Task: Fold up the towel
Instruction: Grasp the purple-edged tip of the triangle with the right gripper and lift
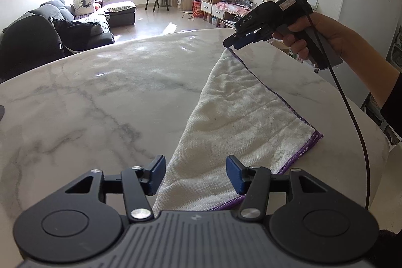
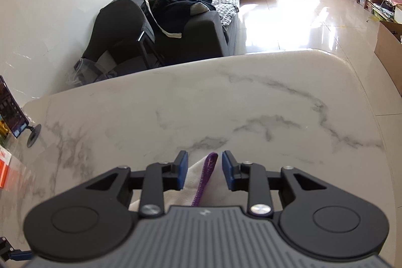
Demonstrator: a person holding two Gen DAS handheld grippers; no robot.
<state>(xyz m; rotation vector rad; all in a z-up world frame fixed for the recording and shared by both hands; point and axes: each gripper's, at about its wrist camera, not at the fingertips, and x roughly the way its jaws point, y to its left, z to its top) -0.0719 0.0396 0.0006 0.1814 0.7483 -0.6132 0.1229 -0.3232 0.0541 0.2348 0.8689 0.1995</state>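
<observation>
Towel [image 1: 241, 122] lies folded on the surface [image 1: 100, 97], one end between the left tongs [image 1: 196, 173], its far corner under the right tongs [image 1: 232, 43].

Both tongs are released. The left pair stands wide, pads clear of the cloth, with the near hem running beneath and between them. The right pair is parted less, and the purple-edged corner [image 2: 209, 167] sits in its gap without either pad pressing on it.

The likely trouble: that corner stands up slightly between the right pads, so a tip drawn away at a slant could snag the hem and drag the top layer, opening the fold. The stacked purple edges beyond the left tongs already look a little uneven; a nudge there would skew them further.

The left view alone shows the whole cloth, the hand [image 1: 314, 34] holding the right tongs and its cable. The right view alone shows the gap around the corner, plus a phone [image 2: 11, 109] on a stand off to the left.
</observation>
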